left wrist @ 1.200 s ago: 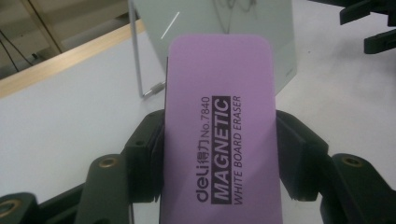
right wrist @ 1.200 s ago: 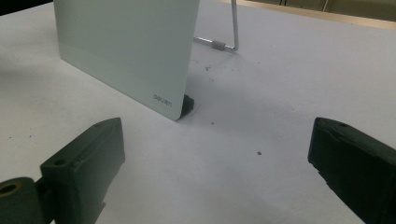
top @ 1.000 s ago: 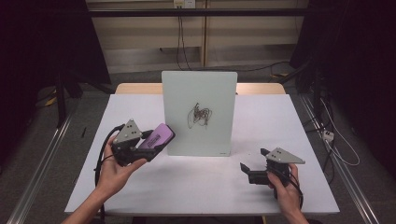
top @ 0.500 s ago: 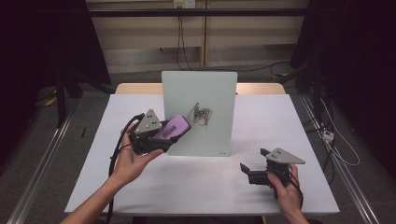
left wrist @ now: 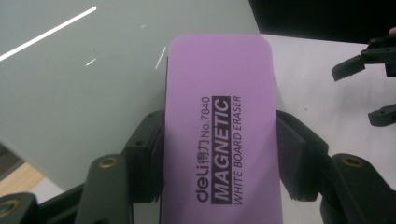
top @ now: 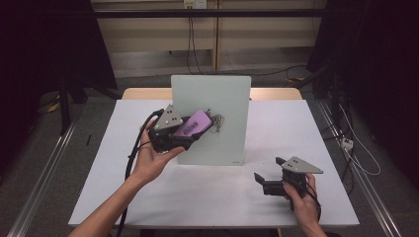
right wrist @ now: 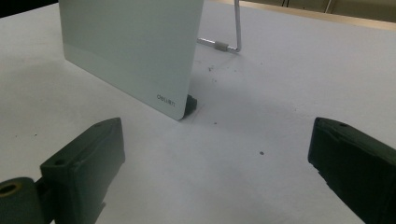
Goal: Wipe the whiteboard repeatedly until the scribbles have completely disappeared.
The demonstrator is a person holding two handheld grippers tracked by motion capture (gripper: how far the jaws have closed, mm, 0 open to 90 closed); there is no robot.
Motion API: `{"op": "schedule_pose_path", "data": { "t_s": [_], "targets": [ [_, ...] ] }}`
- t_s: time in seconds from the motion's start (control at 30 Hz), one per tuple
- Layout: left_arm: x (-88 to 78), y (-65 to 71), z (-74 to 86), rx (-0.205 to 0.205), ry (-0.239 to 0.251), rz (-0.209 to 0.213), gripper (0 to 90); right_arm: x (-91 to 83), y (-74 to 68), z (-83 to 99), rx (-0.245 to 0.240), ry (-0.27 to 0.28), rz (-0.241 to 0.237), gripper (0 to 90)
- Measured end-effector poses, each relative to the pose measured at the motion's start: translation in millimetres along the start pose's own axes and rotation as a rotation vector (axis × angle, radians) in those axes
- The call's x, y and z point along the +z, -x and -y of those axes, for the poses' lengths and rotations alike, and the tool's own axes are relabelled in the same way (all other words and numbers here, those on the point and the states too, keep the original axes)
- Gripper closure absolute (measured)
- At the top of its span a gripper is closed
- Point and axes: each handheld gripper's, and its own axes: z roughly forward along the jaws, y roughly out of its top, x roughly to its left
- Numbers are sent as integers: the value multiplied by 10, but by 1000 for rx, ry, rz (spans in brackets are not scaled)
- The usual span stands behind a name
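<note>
- High view: the eraser (top: 193, 124) is pinched in the left gripper (top: 187, 132), its long axis aimed up-right at the scribble (top: 216, 120) on the board (top: 225, 98) by the table's far edge.
- Left gripper view: the eraser (left wrist: 219, 130) is clamped across its width, the board (left wrist: 84, 79) just beyond.
- Right gripper view: the jaws are spread on the table (right wrist: 261, 116), near the board's corner.

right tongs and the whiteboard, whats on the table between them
Nothing: in the right gripper view, only bare white table with a few dark specks lies between the open right tongs and the whiteboard.

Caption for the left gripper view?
Left gripper clamps a purple whiteboard eraser before the standing whiteboard.
</note>
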Motion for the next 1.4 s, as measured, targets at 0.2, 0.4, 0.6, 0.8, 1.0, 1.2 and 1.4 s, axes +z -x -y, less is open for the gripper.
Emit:
{"op": "schedule_pose_path", "data": {
  "t_s": [0.2,0.4,0.6,0.8,1.0,1.2,1.4],
  "targets": [
    [70,-35,-104,19,38,-14,411,-3,1,2,-4,-2,0,39],
    [118,-114,-215,17,57,-26,412,-7,8,4,0,-1,1,39],
    [152,-155,-260,27,65,-33,411,-15,8,6,-4,-2,2,39],
    [202,-212,-239,28,55,-31,412,-14,14,9,-4,1,0,39],
    [218,-185,-234,65,42,-52,412,-15,12,9,-4,0,-2,39],
    [237,-193,-215,100,29,-55,412,-17,11,9,1,3,-5,39],
    [249,-188,-208,111,22,-58,412,-15,13,10,-2,0,-5,39]
  ]
}}
